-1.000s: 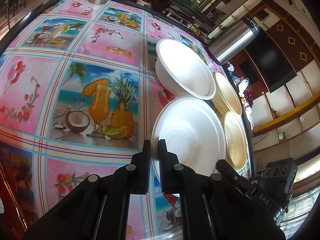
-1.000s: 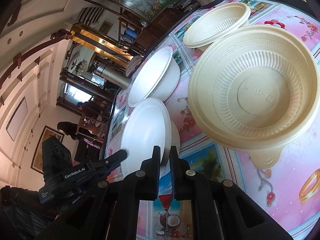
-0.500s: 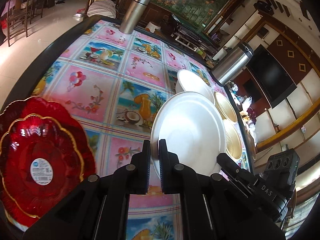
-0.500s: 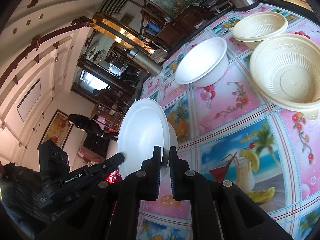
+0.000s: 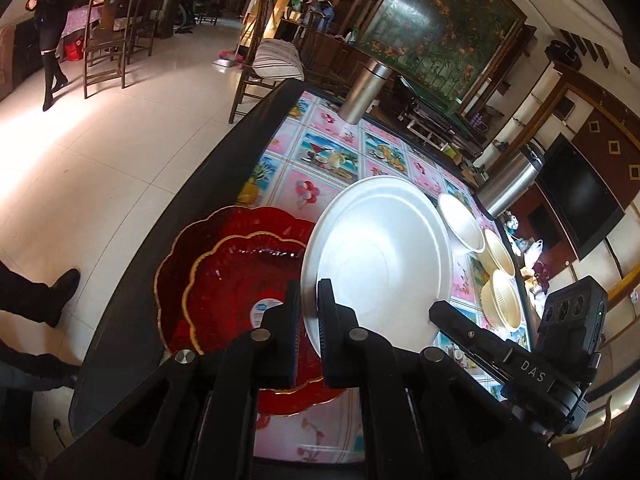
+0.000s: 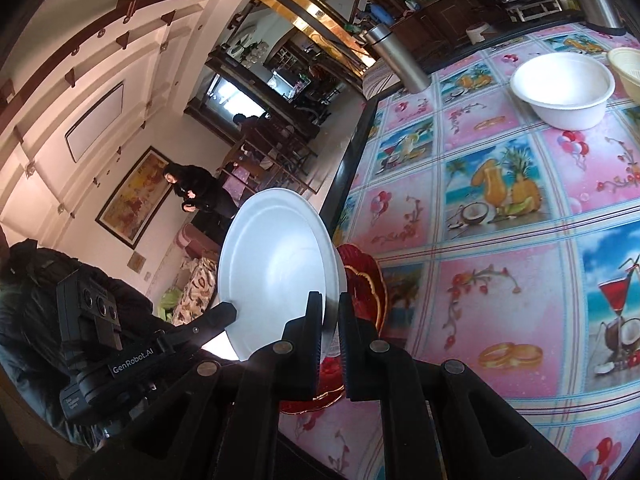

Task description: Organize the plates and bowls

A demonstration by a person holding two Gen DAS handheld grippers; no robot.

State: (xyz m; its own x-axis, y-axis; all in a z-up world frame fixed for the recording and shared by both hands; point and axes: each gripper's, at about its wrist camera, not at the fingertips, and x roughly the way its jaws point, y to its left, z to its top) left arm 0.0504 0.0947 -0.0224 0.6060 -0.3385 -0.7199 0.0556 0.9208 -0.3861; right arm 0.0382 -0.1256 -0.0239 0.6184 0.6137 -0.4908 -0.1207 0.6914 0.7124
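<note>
Two grippers, the left gripper (image 5: 309, 312) and right gripper (image 6: 330, 324), are clamped on opposite rim edges of one white plate (image 5: 380, 260), held tilted above the red scalloped plates (image 5: 232, 280) (near table corner). Uneven release could let it slide off.

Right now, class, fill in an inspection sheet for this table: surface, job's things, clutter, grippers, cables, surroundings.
Surface: table with a dark rim and a pink picture-print cloth.
Job's things: white plate held tilted above two stacked red plates; white bowl and two cream bowls farther along.
Clutter: two steel flasks on the table.
Grippers: left gripper and right gripper both shut on the white plate's rim, on opposite sides.
Cables: nothing seen.
Surroundings: tiled floor, wooden chairs, a person standing.
</note>
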